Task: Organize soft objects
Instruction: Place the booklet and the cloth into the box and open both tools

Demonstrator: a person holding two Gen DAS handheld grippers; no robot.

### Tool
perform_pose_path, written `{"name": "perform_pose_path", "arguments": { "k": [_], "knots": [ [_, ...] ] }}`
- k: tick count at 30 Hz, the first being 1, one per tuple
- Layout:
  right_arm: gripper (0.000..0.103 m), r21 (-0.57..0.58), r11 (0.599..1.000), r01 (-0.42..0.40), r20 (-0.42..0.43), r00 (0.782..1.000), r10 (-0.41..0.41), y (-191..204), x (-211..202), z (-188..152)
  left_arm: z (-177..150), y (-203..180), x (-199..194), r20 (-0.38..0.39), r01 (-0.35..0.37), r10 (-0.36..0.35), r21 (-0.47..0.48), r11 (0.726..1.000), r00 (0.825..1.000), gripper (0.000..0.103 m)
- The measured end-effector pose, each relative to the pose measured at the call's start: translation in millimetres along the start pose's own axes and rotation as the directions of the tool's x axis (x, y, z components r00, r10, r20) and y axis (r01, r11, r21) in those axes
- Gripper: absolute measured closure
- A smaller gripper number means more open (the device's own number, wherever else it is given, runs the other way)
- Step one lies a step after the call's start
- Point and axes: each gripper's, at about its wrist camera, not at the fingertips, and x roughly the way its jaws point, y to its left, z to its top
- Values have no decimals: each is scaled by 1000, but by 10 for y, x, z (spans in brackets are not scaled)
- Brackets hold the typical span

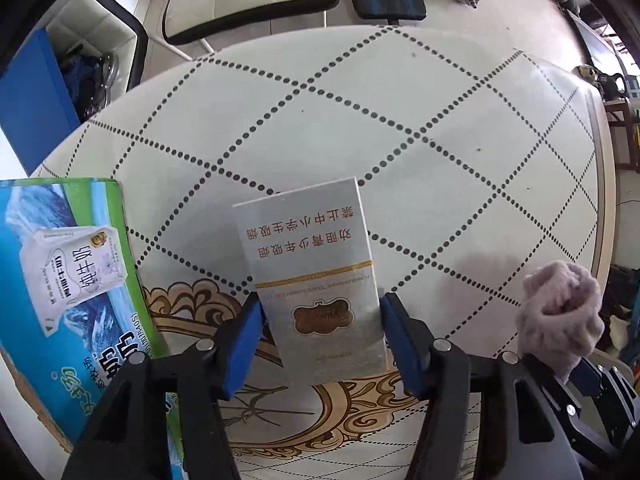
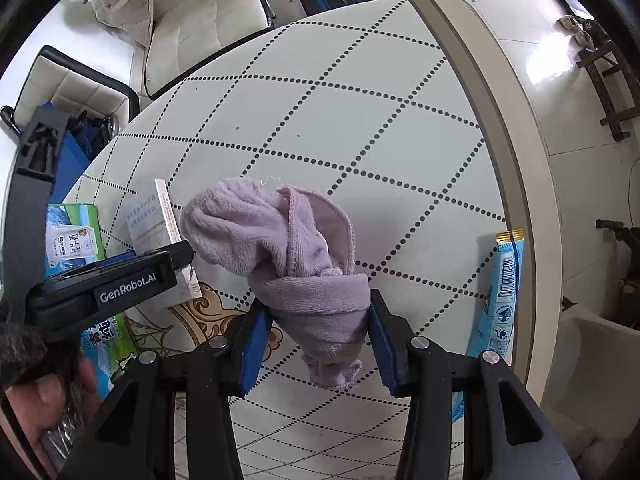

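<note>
The left gripper [image 1: 320, 336] had its blue pads [image 1: 245, 344] pressed against both long sides of a silver cigarette carton [image 1: 316, 280], narrowed to the carton's width, over the round patterned table [image 1: 400, 128]. The right gripper [image 2: 316, 340] was clamped about halfway closed on a bunched lilac towel [image 2: 288, 248], whose loose end hung below the pads.

The carton was gripped only near its lower end, so it could pivot or slide out if tilted, the glossy wrap giving the pads little bite. The two grippers sat close together; the towel's free folds could brush the carton or snag on the left gripper's body. The blue-and-green milk box [image 1: 68, 288] lay just beside the carton and could be knocked by a careless swing.

Whether the carton rested on the table or hung clear of it could not be told. No bin or destination for the soft things was visible. The light blue packet [image 2: 500, 300] near the table edge was partly cut off by the right gripper, its contents unreadable, and the carton's small gold print was blurred
</note>
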Motion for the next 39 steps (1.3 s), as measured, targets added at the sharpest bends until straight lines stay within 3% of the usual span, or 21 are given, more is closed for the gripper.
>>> {"name": "perform_pose_path", "arguments": {
  "k": [10,17,22,27,32,39],
  "knots": [
    [54,-31,999,-17,46,999,18,4,-399,-211,-402,47,-456,142,47,-50,30,998,989,47],
    [54,-94,993,-76,111,990,86,274,-974,-573,-771,480,-1247,276,119,-125,36,992,953,47],
    [54,-174,974,-144,133,977,168,843,-1350,-924,-1077,1045,-1772,355,128,-126,18,992,926,47],
    [54,-258,950,-176,116,971,211,1642,-1419,-1281,-1479,1800,-2135,412,89,-69,-30,996,909,47],
    [54,-282,941,-187,55,976,211,2509,-1028,-1562,-1686,2527,-2084,409,43,2,-101,994,913,47],
    [54,-176,968,-177,-30,984,175,3115,-304,-1639,-1695,3182,-1459,298,-14,57,-145,989,953,47]
  ]
}}
